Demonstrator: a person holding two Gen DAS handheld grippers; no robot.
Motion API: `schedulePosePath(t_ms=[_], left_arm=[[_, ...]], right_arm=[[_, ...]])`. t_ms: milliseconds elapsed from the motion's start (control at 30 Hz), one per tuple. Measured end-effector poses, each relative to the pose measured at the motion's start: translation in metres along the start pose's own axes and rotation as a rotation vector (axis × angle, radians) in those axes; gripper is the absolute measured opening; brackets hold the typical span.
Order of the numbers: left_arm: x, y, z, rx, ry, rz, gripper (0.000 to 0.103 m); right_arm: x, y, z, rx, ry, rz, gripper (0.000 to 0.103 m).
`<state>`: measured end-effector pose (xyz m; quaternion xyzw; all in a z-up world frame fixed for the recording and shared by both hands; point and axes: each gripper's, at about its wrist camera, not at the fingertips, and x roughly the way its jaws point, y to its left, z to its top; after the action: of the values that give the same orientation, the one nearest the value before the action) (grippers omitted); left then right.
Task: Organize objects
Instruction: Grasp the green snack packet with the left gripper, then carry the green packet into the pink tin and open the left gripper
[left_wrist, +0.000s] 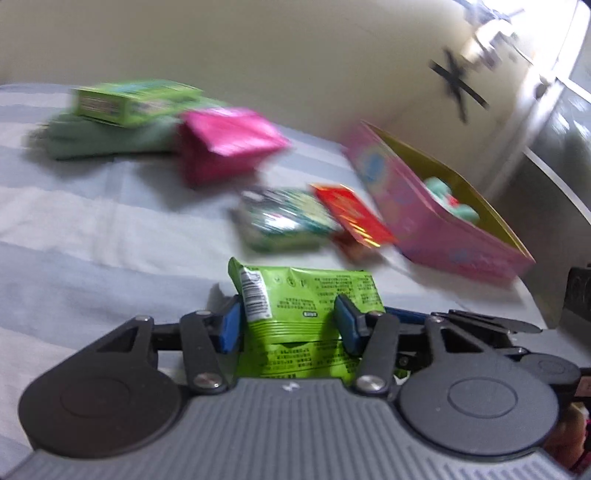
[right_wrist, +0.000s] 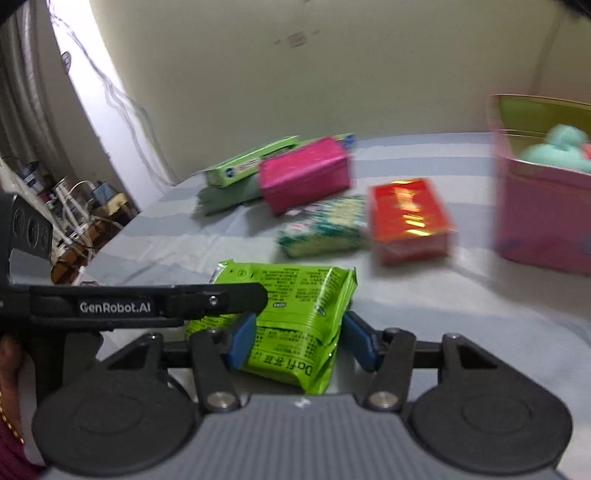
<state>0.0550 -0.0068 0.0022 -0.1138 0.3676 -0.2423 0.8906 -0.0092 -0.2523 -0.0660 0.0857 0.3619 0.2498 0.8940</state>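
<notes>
Left wrist view: your left gripper (left_wrist: 288, 325) has the green packet (left_wrist: 303, 295) between its blue pads.

Both pads press the packet's sides, so your left gripper is closed on it, above the striped sheet (left_wrist: 92, 229). From your right wrist view, the same packet (right_wrist: 291, 314) sits between your right gripper's (right_wrist: 299, 339) pads too; its left pad touches the packet, but you cannot tell whether the right pad does. Your left gripper (right_wrist: 221, 299) reaches in from the left onto the packet's far end. Beyond the packet lie a teal pack (left_wrist: 284, 218) and a red box (left_wrist: 351, 214), touching each other. Right of the red box stands the pink tin (left_wrist: 443, 225), open, with a mint soft thing (left_wrist: 454, 203) inside. Far left of the tin, a magenta box (left_wrist: 225, 144) leans by a green box (left_wrist: 129, 99) on green cloth (left_wrist: 99, 140).
</notes>
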Motion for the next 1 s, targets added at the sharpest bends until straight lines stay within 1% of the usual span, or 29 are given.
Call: schedulePosePath(t_ms=[100,167,233,267,367,400,433,467,500,567,633,700,767,800,833,867,900,933,1000], left_arm=[[0.022,-0.038,-0.002,0.066,0.063,-0.080,0.055],[0.039,-0.067,-0.002,0.125,0.110,-0.131,0.054],[0.057,-0.103,-0.005,0.196,0.134,-0.161,0.053],[0.068,-0.120,-0.005,0.227,0.152,-0.188,0.053],[0.092,-0.165,-0.010,0.293,0.194,-0.237,0.053],[0.099,-0.179,-0.012,0.317,0.200,-0.248,0.054],[0.105,-0.193,-0.015,0.339,0.210,-0.257,0.055],[0.109,-0.202,-0.018,0.355,0.223,-0.266,0.056],[0.112,-0.209,-0.019,0.361,0.234,-0.270,0.061],[0.112,-0.215,-0.023,0.388,0.240,-0.266,0.065],[0.108,-0.215,-0.028,0.424,0.231,-0.247,0.070],[0.106,-0.216,-0.030,0.437,0.239,-0.244,0.071],[0.107,-0.220,-0.031,0.448,0.256,-0.254,0.071],[0.109,-0.225,-0.031,0.462,0.256,-0.253,0.070],[0.107,-0.227,-0.032,0.480,0.253,-0.257,0.065],[0.108,-0.230,-0.032,0.492,0.249,-0.270,0.061],[0.108,-0.233,-0.031,0.500,0.244,-0.269,0.059],[0.107,-0.239,-0.029,0.514,0.229,-0.248,0.059],[0.100,-0.248,-0.021,0.538,0.179,-0.233,0.059]], right_arm=[[-0.033,-0.031,-0.017,0.077,-0.041,-0.062,0.053],[-0.059,-0.056,-0.029,0.130,-0.080,-0.126,0.053],[-0.084,-0.078,-0.041,0.169,-0.122,-0.193,0.053],[-0.096,-0.088,-0.046,0.189,-0.137,-0.221,0.054],[-0.128,-0.119,-0.063,0.253,-0.180,-0.299,0.054],[-0.138,-0.127,-0.070,0.273,-0.193,-0.316,0.057],[-0.147,-0.139,-0.075,0.290,-0.205,-0.316,0.065],[-0.156,-0.146,-0.082,0.305,-0.221,-0.306,0.078],[-0.165,-0.152,-0.088,0.310,-0.236,-0.299,0.080],[-0.181,-0.157,-0.098,0.270,-0.261,-0.287,0.091],[-0.186,-0.153,-0.107,0.207,-0.273,-0.289,0.093],[-0.180,-0.147,-0.111,0.148,-0.246,-0.301,0.093],[-0.167,-0.142,-0.114,0.089,-0.222,-0.345,0.086],[-0.163,-0.137,-0.116,0.050,-0.242,-0.377,0.083],[-0.159,-0.133,-0.116,0.026,-0.250,-0.379,0.077],[-0.158,-0.132,-0.114,0.020,-0.261,-0.373,0.067],[-0.157,-0.131,-0.112,0.013,-0.274,-0.366,0.061],[-0.158,-0.129,-0.108,0.000,-0.283,-0.374,0.059],[-0.162,-0.125,-0.097,-0.035,-0.329,-0.408,0.059]])
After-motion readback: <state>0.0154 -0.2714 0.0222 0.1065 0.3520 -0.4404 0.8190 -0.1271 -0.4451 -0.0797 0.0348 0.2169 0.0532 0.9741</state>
